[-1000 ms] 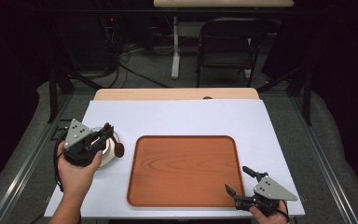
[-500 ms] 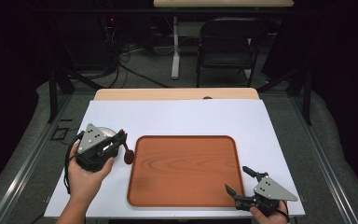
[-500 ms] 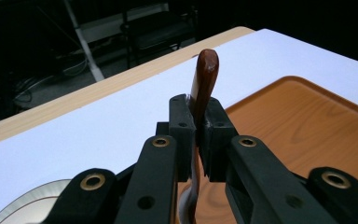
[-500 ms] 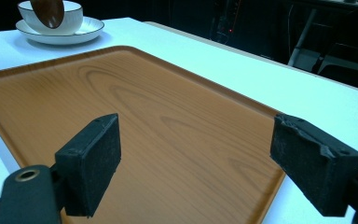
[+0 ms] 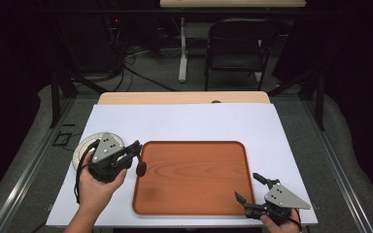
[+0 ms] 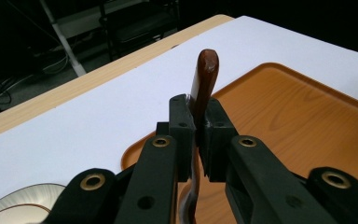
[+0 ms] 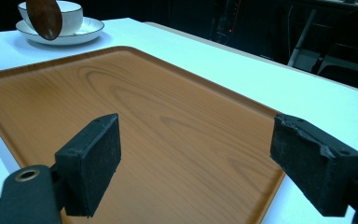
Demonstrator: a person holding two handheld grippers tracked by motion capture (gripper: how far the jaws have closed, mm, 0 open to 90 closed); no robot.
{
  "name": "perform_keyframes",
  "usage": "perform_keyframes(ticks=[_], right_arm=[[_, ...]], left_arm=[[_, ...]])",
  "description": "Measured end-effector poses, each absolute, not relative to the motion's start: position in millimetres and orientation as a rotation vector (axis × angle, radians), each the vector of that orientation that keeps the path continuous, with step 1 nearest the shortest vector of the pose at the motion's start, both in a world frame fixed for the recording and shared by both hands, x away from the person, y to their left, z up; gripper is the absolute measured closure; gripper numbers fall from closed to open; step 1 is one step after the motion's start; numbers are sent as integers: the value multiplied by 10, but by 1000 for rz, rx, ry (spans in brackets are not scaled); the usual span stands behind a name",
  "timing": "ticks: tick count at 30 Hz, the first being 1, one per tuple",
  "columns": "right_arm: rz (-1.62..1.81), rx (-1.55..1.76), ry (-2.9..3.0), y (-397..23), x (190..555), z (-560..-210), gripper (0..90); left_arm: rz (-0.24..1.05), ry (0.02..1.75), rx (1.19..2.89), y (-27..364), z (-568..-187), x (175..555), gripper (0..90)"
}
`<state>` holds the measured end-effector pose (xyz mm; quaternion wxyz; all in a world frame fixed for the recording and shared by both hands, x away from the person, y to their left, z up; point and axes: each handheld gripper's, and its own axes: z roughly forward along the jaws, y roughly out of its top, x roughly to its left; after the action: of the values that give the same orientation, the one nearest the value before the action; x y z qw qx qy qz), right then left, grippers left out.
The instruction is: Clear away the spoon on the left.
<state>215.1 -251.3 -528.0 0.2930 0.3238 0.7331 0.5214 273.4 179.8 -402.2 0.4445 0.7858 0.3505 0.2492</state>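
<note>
My left gripper (image 5: 135,151) is shut on a dark brown wooden spoon (image 5: 140,169), held just above the left rim of the wooden tray (image 5: 194,204). In the left gripper view the spoon's handle (image 6: 204,77) sticks up past the pads of that gripper (image 6: 198,128), which pinch it. The spoon's bowl end (image 7: 44,17) hangs in the air in the right gripper view. My right gripper (image 5: 246,186) rests at the tray's near right corner and stands open with nothing between its pads (image 7: 93,163).
A white bowl (image 7: 67,13) on a white saucer (image 7: 86,30) stands left of the tray, partly under my left hand (image 5: 94,187). The saucer's rim (image 5: 83,145) shows there. A chair (image 5: 235,46) stands beyond the table's far edge.
My left gripper has carried the spoon to the right, from above the saucer to the tray's left rim. The right gripper has stayed in place.
</note>
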Motion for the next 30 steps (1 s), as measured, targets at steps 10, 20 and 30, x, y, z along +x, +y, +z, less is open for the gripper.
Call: perform_keyframes(ticks=[10,20,30], right_arm=[[1388,863,1954,-2511,2153,-5281,159],[1388,863,1957,-2510,2154,-5283,159],[1389,868,1957,-2520,2165,-5292,159]], left_arm=[[595,837,1991,1694,-4056,2704,847],[531,845,2035,1604,-4075,2687,847],[412,941,2075,1540,-4181,2769,847]])
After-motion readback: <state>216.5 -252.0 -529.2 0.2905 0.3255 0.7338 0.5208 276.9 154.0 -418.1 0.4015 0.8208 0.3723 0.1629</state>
